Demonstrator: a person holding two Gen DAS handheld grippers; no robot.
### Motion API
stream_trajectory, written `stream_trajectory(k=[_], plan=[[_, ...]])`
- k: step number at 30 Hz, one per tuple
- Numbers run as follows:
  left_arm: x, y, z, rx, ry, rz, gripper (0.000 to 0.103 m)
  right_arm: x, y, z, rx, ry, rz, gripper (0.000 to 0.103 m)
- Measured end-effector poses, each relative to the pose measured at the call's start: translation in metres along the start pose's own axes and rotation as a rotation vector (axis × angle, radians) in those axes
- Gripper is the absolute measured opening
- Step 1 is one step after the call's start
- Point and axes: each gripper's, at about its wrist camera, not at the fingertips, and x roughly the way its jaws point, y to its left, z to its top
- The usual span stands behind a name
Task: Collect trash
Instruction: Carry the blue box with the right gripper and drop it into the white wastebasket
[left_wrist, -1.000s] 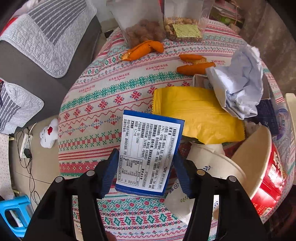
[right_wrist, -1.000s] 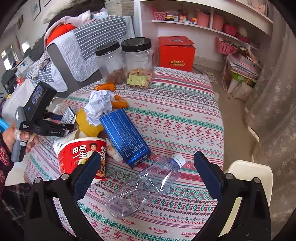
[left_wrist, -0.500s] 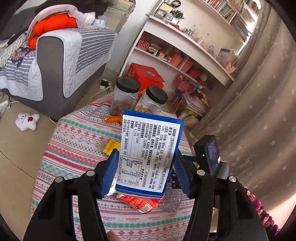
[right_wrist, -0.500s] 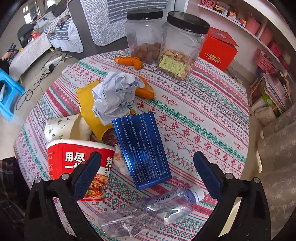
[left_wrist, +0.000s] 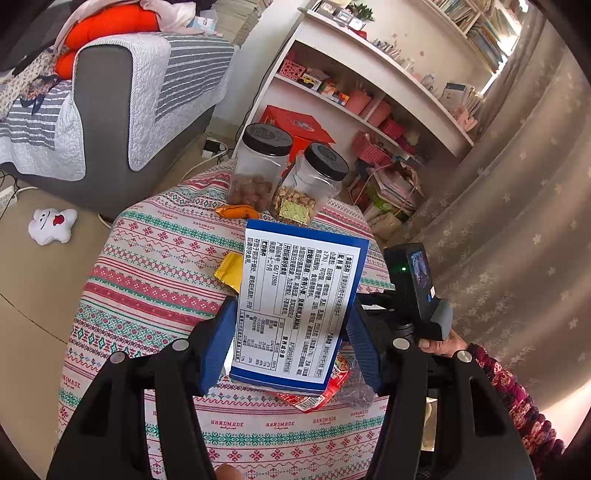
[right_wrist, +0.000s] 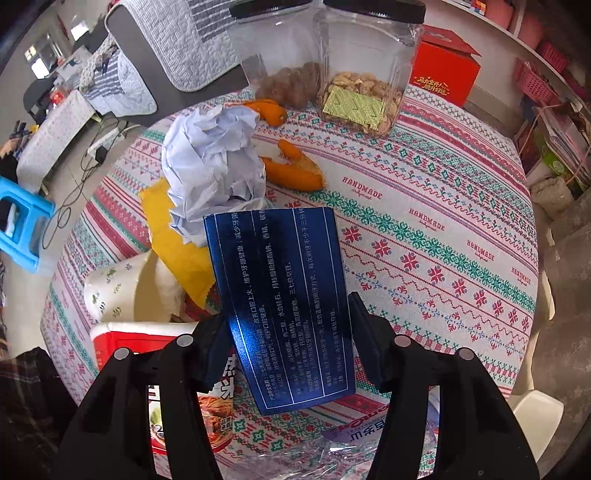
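While the left gripper lifted its box, right jaws closed on the blue carton.

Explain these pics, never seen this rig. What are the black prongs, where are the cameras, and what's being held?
There is no robot here. A person holds a pair of tongs in each hand, and each pair carries a wide-angle camera looking along its two fingers. One picture is from the left tongs, which are shut on a white-label box held up over the table. The other is from the right tongs, whose jaws have just been closing and grip a dark blue box. On the patterned tablecloth lie crumpled paper, orange peel, a yellow wrapper, a paper cup, a red noodle tub, a clear plastic bottle and two snack jars.
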Motion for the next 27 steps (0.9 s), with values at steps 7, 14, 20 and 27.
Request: stream_trajectory(k=[7,14,20,27], plan=[[-0.012,0.004,-0.001,-0.023,-0.054,0.001,0.058,-0.065,-0.001,-0.002,0.072,-0.177,-0.021,0.055],[-0.016,-0.002,-0.003,-0.032,-0.109,0.005,0.058,-0.154,-0.031,-0.03,0.205,-0.402,-0.124,0.056],[-0.012,-0.014,-0.005,-0.019,-0.135,0.009,0.058,-0.204,-0.09,-0.093,0.423,-0.527,-0.332,0.056],[0.001,-0.04,-0.009,0.018,-0.161,0.03,0.058,-0.199,-0.159,-0.184,0.829,-0.464,-0.557,0.058]])
